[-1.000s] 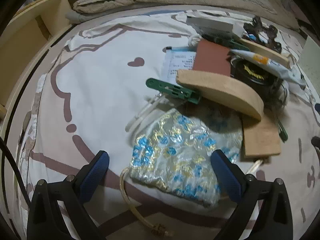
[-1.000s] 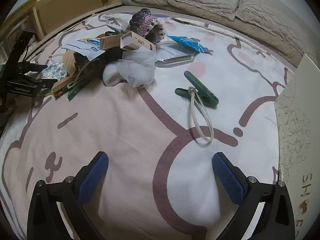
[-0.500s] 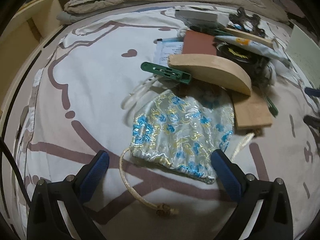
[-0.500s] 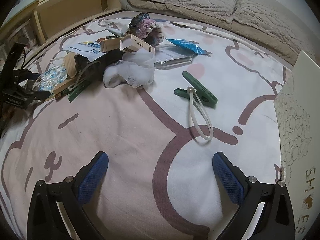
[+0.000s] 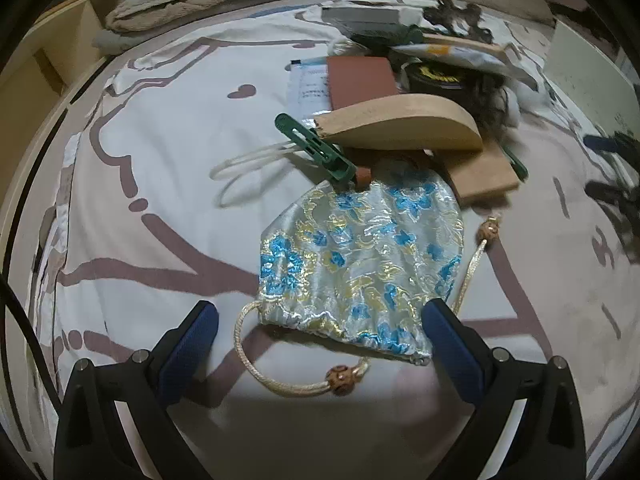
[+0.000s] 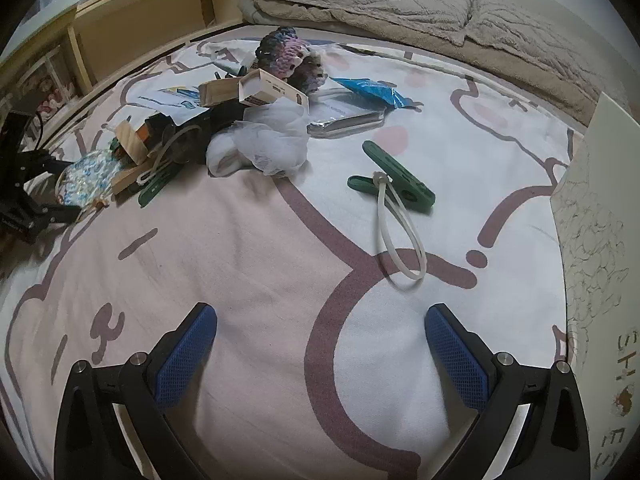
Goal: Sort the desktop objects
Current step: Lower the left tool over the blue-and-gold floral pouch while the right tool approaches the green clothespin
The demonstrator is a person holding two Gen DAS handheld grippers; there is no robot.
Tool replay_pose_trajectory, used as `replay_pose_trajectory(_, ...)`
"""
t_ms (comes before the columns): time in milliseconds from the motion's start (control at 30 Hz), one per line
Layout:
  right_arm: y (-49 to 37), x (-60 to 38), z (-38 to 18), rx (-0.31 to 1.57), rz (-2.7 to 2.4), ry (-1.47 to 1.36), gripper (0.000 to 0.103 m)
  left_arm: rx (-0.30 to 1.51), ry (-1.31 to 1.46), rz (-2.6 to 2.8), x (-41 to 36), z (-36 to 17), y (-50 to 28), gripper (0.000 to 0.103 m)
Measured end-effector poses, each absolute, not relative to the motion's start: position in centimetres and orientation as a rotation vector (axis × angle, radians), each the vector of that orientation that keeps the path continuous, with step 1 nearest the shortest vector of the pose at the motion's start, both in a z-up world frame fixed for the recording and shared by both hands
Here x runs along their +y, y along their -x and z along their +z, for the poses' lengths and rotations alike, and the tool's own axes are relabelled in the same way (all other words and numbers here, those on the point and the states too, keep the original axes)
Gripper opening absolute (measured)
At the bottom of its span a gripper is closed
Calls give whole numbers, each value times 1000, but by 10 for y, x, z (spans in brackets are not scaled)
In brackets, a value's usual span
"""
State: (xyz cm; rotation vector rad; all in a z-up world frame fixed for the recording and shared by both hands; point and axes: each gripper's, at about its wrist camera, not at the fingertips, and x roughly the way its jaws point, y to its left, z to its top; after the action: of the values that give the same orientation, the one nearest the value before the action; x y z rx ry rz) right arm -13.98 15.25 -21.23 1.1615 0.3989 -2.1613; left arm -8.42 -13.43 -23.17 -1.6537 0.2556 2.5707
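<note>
A silver brocade drawstring pouch [image 5: 360, 268] with blue and gold flowers lies on the bed sheet, its gathered mouth toward me and its beaded cord [image 5: 296, 380] looping in front. My left gripper [image 5: 320, 340] is open, its blue pads either side of the pouch's near edge, not closed on it. Behind the pouch lie a green clip [image 5: 316, 148], a curved wooden piece [image 5: 404, 128] and a brown card [image 5: 362, 82]. My right gripper [image 6: 320, 344] is open over bare sheet; a green clip with a white loop [image 6: 394, 186] lies ahead of it.
A pile of clutter [image 6: 248, 116] holds a small box, white netting, a crocheted toy [image 6: 284, 58] and a blue packet [image 6: 376, 94]. A shoe box [image 6: 596, 240] stands at the right. Wooden shelving [image 6: 140, 28] and a beige blanket [image 6: 400, 4] border the bed.
My left gripper has pulled back slightly and swung, so the pouch sits farther ahead, with its whole mouth and cord now in sight. The right gripper has barely moved.
</note>
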Motion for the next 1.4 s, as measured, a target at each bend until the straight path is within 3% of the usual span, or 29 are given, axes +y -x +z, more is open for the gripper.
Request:
replay_pose_trajectory(900, 139, 153, -214, 404, -2162, -1158, 103, 370, 1621, 2351, -129, -221, 27, 102)
replay_pose_trajectory(1200, 139, 153, -214, 403, -2160, -1158, 103, 559, 1513, 2391, -115, -214, 32, 102)
replay_pose_trajectory(1400, 140, 154, -214, 401, -2159, -1158, 103, 495, 1491, 2414, -119, -209, 43, 102)
